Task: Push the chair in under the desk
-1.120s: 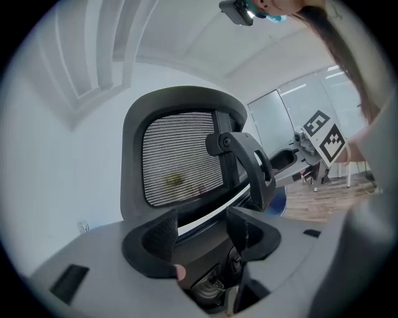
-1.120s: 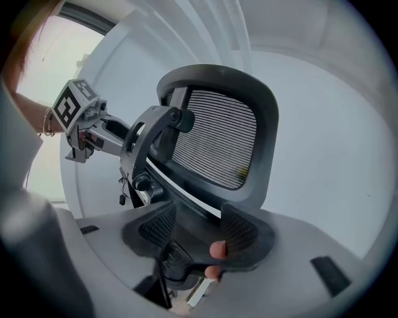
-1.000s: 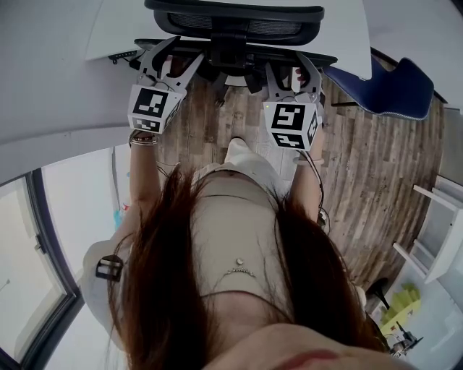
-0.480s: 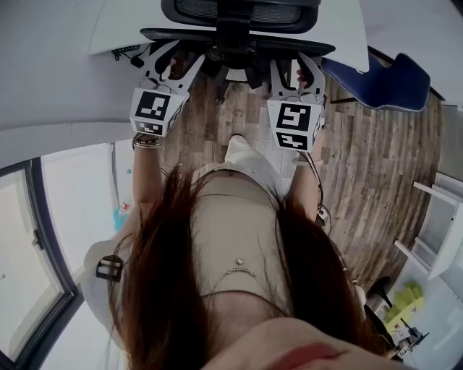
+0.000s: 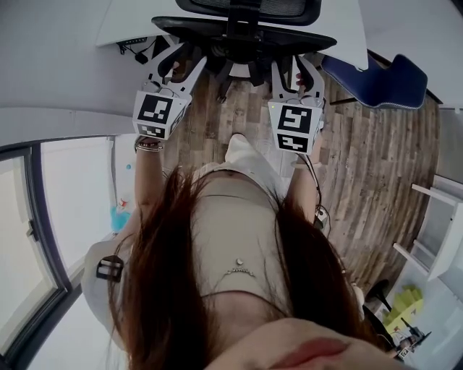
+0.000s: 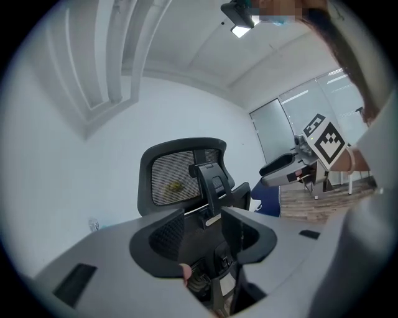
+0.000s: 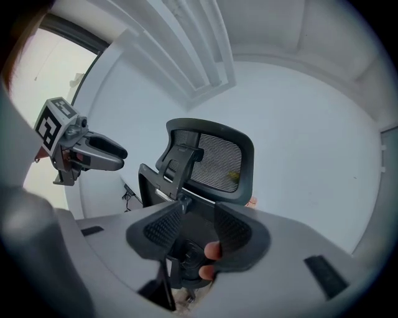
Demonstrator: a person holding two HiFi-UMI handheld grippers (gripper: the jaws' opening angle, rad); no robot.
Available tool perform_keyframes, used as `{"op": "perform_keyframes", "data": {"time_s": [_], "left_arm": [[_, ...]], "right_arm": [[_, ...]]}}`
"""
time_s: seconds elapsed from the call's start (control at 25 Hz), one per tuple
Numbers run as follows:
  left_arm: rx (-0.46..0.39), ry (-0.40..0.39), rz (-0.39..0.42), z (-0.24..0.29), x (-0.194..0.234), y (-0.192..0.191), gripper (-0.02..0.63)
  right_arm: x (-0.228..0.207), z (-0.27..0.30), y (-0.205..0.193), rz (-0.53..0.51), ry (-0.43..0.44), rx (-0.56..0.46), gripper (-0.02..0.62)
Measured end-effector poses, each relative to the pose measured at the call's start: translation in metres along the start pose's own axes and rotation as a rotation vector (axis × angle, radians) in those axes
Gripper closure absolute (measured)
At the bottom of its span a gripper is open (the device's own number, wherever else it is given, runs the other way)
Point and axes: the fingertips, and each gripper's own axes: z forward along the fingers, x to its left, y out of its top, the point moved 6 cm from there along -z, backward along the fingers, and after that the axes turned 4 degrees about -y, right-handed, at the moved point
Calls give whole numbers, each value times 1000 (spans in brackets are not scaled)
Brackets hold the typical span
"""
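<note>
The black mesh-backed office chair (image 5: 242, 32) stands at the top of the head view, its seat partly under the white desk (image 5: 123, 22). My left gripper (image 5: 179, 52) reaches the rear of the chair on its left side, my right gripper (image 5: 291, 63) on its right side. In the left gripper view the jaws of the left gripper (image 6: 204, 227) stand apart with the chair's (image 6: 183, 177) dark lower back frame between them. The right gripper (image 7: 198, 227) frames the same part of the chair (image 7: 214, 161). Both pairs of jaws have just been closing; no pad visibly presses on the chair.
A blue chair (image 5: 387, 83) stands to the right on the wood-plank floor (image 5: 376, 166). Cables (image 5: 137, 49) hang under the desk's left end. A white shelf unit (image 5: 441, 231) is at the far right, a glass wall (image 5: 29, 238) at the left.
The chair has slid toward the top of the head view, further under the desk, and both grippers have moved the same way with it.
</note>
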Motion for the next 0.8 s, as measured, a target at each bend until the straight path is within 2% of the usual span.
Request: {"op": "perform_keyframes", "data": {"time_s": [0.36, 0.8], "left_arm": [[-16, 27, -2, -36, -17, 4, 469], [-30, 35, -4, -75, -39, 6, 486]], "right_arm": [[16, -30, 5, 15, -13, -10, 443], [35, -69, 9, 9, -27, -22, 457]]}}
